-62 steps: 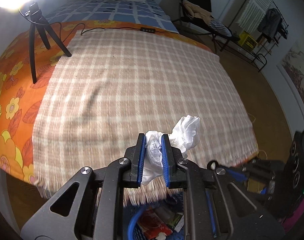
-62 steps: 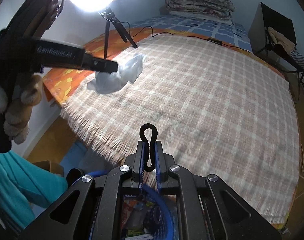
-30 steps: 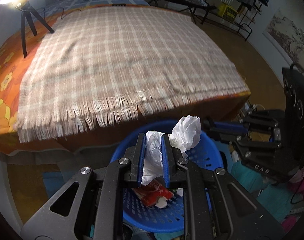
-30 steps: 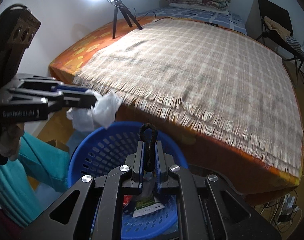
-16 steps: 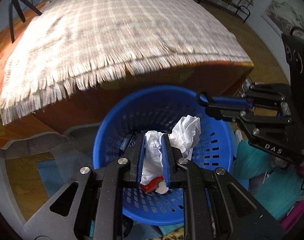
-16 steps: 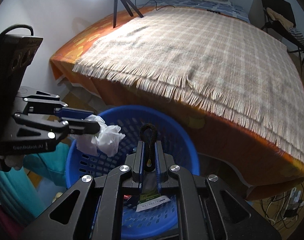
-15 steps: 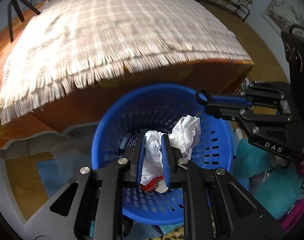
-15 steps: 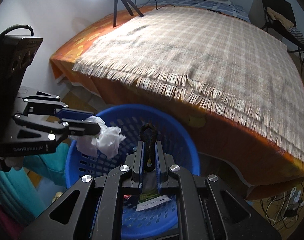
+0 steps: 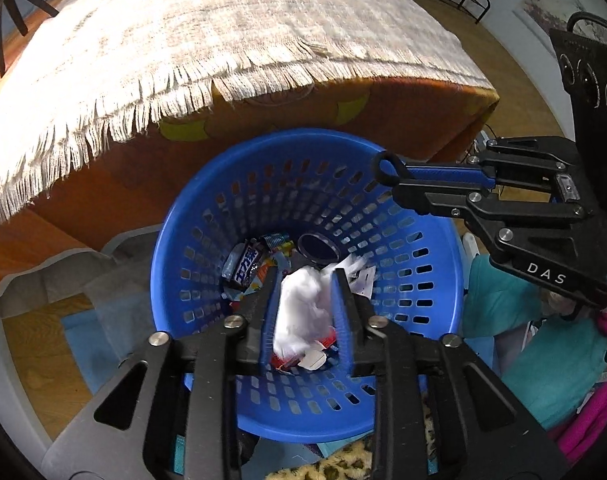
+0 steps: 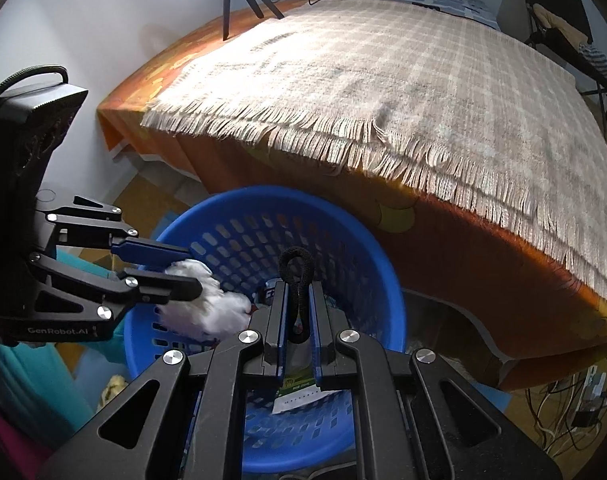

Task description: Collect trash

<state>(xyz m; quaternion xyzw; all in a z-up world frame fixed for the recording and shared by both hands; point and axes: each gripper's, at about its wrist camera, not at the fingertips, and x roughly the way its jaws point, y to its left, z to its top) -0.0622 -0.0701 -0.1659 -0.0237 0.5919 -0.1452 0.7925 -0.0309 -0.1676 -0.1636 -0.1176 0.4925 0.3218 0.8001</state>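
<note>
we note left tool [image 9: 305,300] over blue basket [image 9: 175,240], jaws opening, crumpled white tissue [image 9: 301,308] between them, blurred; we cannot tell if pads touch it. right tool [image 10: 295,316] beside it over same basket, jaws pressed together, pinching black loop [image 10: 296,276]. wrappers [image 9: 245,260] and dark lid [image 9: 317,246] lie on basket bottom. basket sits on floor just beside bed, under fringed checked blanket [image 10: 383,80].
</note>
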